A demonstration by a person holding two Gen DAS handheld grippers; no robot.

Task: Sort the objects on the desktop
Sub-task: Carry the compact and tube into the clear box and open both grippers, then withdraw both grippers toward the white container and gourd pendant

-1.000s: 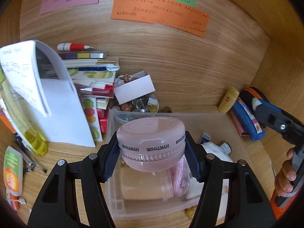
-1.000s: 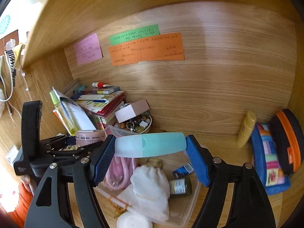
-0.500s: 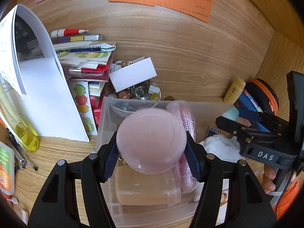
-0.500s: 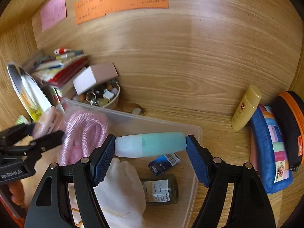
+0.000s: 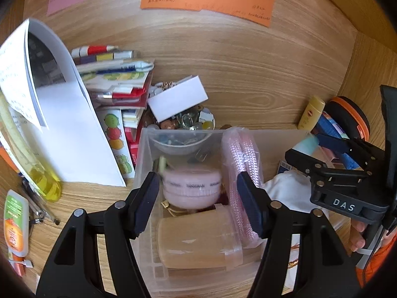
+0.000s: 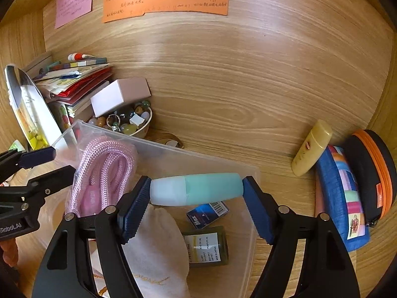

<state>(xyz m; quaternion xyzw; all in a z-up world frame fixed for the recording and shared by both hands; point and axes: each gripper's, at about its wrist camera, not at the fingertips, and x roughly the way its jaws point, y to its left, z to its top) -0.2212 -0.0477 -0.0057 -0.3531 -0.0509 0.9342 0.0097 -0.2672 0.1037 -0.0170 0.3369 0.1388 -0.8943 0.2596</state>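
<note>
Left fingers spread over the bin, pink case free between them; right fingers clamped on the teal bottle.

Left gripper (image 5: pixel 198 198): fingers parted wide, a visible gap on each side of the round pink plastic case (image 5: pixel 192 188), which lies slightly blurred inside the clear plastic storage bin (image 5: pixel 142 154), above a translucent amber ribbed jar (image 5: pixel 198 241) and beside a bagged coil of braided pink rope (image 5: pixel 242 171). Right gripper (image 6: pixel 197 193): ridged blue finger pads pressed on both ends of a smooth teal squeeze bottle with frosted white cap (image 6: pixel 197 192), held level above the bin's right half, over a soft white cloth pouch (image 6: pixel 158 245), a dark green labelled glass jar (image 6: pixel 206 245) and a small blue barcoded carton (image 6: pixel 207 214). Wood-grain worktop (image 6: pixel 235 99).
</note>
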